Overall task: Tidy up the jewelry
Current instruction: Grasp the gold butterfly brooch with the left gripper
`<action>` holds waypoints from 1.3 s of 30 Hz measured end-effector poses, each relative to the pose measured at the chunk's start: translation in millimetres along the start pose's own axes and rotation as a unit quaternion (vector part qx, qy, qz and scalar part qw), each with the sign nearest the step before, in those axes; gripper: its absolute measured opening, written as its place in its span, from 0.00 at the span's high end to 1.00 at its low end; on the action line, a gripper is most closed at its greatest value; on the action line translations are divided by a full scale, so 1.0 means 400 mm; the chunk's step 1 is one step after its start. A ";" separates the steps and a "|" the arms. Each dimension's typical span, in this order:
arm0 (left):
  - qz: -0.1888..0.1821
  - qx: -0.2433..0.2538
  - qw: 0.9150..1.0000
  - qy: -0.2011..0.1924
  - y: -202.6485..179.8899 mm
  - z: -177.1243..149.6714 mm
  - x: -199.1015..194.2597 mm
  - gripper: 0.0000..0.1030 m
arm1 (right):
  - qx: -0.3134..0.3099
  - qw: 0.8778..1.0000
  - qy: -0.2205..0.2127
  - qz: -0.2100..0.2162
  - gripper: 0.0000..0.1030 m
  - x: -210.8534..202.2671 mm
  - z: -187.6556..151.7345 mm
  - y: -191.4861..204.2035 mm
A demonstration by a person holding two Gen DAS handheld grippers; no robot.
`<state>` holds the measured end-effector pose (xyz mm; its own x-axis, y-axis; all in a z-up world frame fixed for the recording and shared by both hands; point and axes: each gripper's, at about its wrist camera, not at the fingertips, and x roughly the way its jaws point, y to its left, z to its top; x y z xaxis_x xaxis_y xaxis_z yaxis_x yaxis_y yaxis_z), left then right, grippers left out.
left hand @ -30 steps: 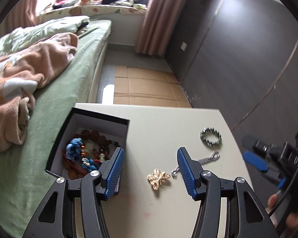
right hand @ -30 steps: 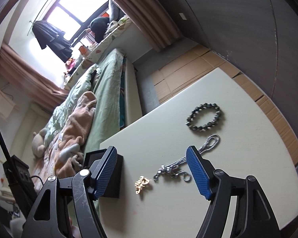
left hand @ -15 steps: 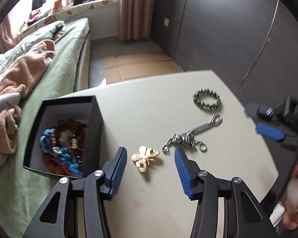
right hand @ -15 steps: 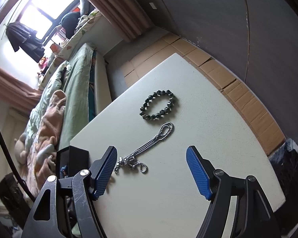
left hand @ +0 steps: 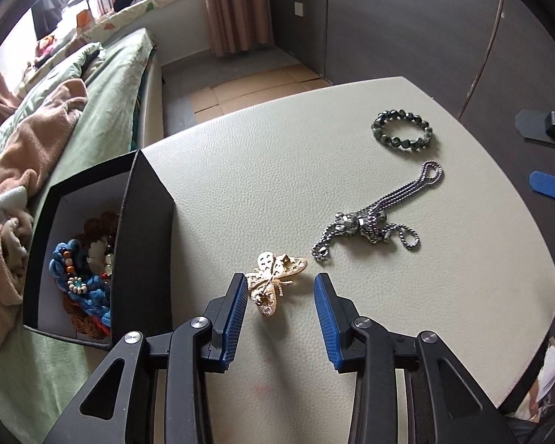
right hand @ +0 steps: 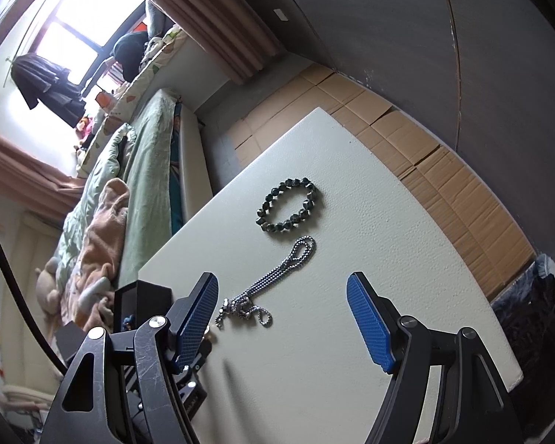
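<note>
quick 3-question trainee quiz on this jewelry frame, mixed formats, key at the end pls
1. True or false: the gold brooch already lies inside the black box.
2. Which piece lies farthest from the left tongs? A) silver chain B) dark bead bracelet C) gold brooch
3. Fill in: the right tongs hang over the table with nothing between their ____.

Key
1. False: it lies on the table, between the left tongs' blue pads, which have just been closing in and do not yet press it.
2. B
3. pads
</note>
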<state>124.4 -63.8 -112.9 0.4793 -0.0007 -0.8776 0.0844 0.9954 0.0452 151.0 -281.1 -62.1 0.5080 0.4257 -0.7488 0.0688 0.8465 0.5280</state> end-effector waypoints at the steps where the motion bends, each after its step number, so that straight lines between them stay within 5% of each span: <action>1: 0.005 0.001 1.000 0.002 0.003 0.002 0.008 0.62 | 0.001 1.000 0.000 0.000 0.30 0.000 0.000 0.000; 10: -0.014 -0.029 0.999 0.000 0.043 0.021 0.029 0.72 | -0.020 1.000 0.015 -0.010 0.30 0.024 -0.012 0.020; 12: -0.029 -0.042 0.999 -0.007 0.052 0.022 0.016 0.86 | -0.027 0.999 0.023 -0.013 0.30 0.035 -0.017 0.027; 39: -0.074 -0.170 0.978 -0.094 0.239 0.008 -0.185 0.86 | -0.215 0.973 0.064 -0.051 0.35 0.204 -0.113 0.207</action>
<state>100.0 31.2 -42.1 0.6394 -0.1324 -0.7574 -0.1152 0.9574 -0.2647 159.4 -161.8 -97.3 0.4052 0.3457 -0.8463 -0.2662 0.9303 0.2525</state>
